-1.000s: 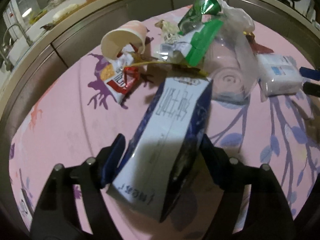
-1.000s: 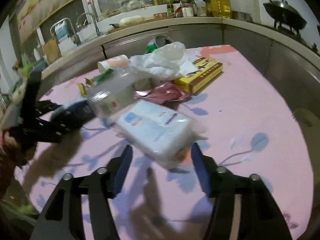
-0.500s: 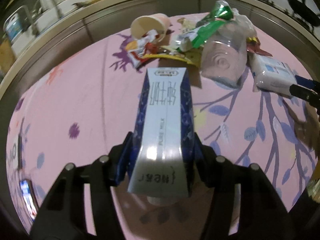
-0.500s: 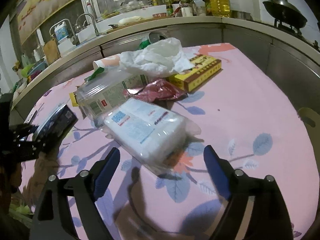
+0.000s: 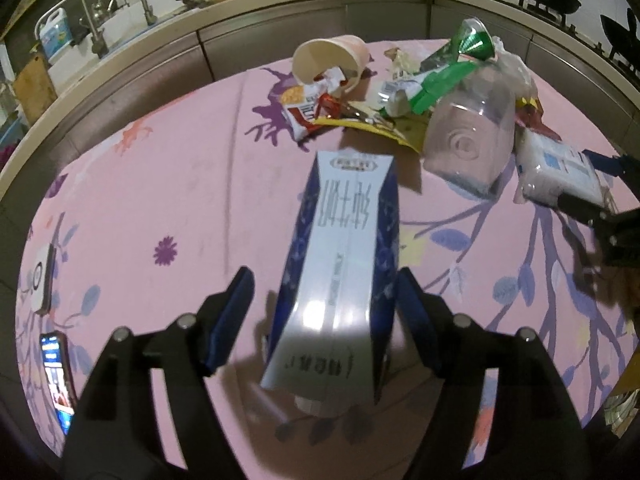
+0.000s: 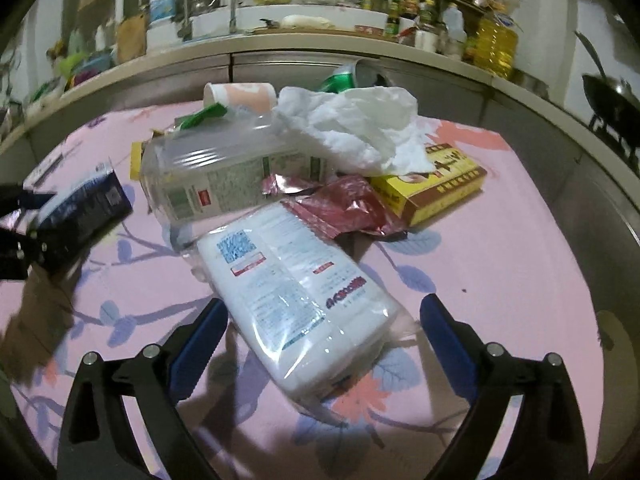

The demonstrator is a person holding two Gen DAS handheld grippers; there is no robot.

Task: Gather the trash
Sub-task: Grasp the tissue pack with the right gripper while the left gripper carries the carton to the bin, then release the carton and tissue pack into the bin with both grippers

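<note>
- Straddling a blue-and-white milk carton (image 5: 340,264), the left gripper (image 5: 324,304) has just been opening; its right pad sits against the carton's side while the left pad stands clear of it, so the jaws are wide and not squeezing.
- The carton lies lengthwise on the pink flowered tablecloth (image 5: 192,200), its far end pointing at the trash pile.
- At the left edge of the left wrist view, a lit phone (image 5: 58,368) and a small white device (image 5: 42,280) rest on the cloth, well apart from the carton.
- The right gripper (image 6: 324,336) has also just been opening and now stands very wide, with a white plastic-wrapped pack of tissues (image 6: 296,296) lying between the pads; neither pad touches it.
- Just beyond the pack lie a crumpled red wrapper (image 6: 344,208) and a clear plastic container (image 6: 232,176) on its side, the wrapper touching both.
- Right of the wrapper sits a yellow box (image 6: 432,184), with a crumpled white plastic bag (image 6: 356,128) draped over the container and the box's near end.
- Farther back, a paper cup (image 5: 328,64) lies tipped on its side with snack wrappers (image 5: 308,108) spilling from it, beside a green wrapper (image 5: 436,84) and a green can (image 5: 472,40).
- Behind the table runs a kitchen counter (image 6: 320,46) with a sink tap (image 6: 224,4), bottles and a wok.
</note>
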